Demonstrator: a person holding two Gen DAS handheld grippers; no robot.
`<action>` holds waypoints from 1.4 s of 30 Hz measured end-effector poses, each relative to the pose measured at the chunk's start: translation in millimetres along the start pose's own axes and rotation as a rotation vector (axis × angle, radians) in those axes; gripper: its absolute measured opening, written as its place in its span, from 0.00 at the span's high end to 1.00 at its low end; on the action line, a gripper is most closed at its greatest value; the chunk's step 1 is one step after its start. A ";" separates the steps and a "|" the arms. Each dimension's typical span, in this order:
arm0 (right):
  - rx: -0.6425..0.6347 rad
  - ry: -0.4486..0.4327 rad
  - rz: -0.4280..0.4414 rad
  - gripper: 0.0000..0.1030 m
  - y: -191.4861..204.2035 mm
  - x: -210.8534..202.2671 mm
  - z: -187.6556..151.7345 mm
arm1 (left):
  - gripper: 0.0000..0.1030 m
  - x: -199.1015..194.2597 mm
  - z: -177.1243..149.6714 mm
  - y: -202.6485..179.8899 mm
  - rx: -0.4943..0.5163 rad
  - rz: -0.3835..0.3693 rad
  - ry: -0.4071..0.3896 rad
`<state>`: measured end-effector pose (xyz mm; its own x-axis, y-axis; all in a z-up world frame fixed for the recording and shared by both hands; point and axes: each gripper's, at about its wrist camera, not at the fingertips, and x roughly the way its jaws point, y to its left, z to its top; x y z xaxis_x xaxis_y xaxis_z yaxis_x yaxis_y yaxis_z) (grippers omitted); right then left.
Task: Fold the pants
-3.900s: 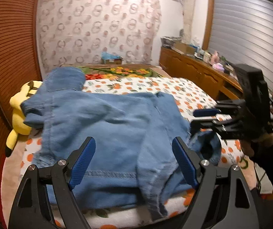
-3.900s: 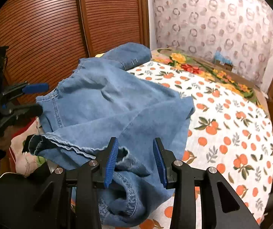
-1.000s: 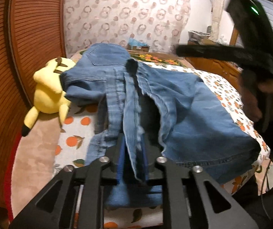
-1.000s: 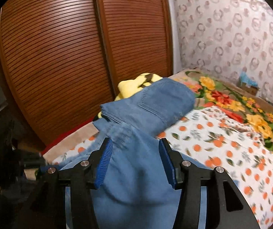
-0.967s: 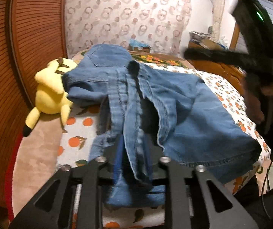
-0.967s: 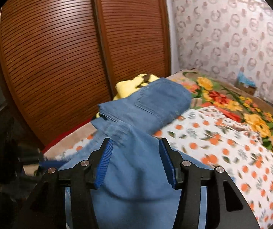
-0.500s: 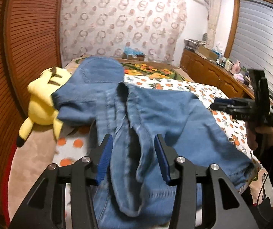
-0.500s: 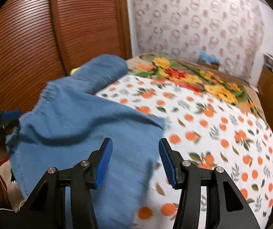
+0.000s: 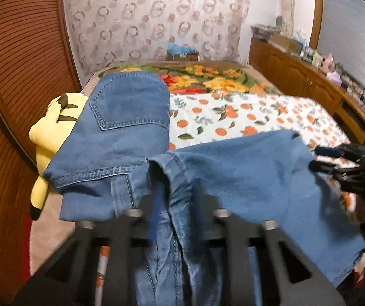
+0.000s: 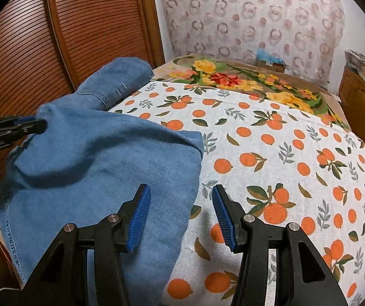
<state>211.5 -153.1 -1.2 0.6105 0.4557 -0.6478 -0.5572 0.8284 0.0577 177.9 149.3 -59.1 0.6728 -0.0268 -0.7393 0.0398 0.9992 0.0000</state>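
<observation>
**Left jaws clamped on denim, right jaws apart over the bed**

Left wrist view: the left gripper has its jaws together on a bunched fold of the blue pants, the cloth running down between the black fingers toward 6 o'clock. From that pinch the denim spreads two ways: a pocketed section lies toward 11 o'clock, resting partly on a yellow plush toy at 9 o'clock, and a broad leg panel stretches toward 3 o'clock, its hemmed end hanging over the bed's edge. The right gripper sits at 3 o'clock, just beside the edge of that panel. The bed, with its orange-print sheet, fills the middle; a wooden cabinet stands at 2 o'clock.

Right wrist view: the right gripper at 6 o'clock has its blue-padded jaws apart, holding nothing, above the border where the pants meet the sheet. The denim covers the 7 to 10 o'clock area of the bed. The left gripper enters at 9 o'clock, its tips touching the cloth. A slatted wooden door rises at 11 o'clock.
</observation>
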 end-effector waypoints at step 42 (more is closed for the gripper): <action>0.034 0.063 0.069 0.49 19.6 -25.4 -54.3 | 0.30 -53.0 -67.1 -47.9 -0.005 -0.064 -0.119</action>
<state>154.5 -166.1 -24.9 0.5342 0.4917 -0.6877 -0.5765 0.8069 0.1291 90.8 104.8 -65.1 0.7517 -0.0931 -0.6529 0.0813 0.9955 -0.0482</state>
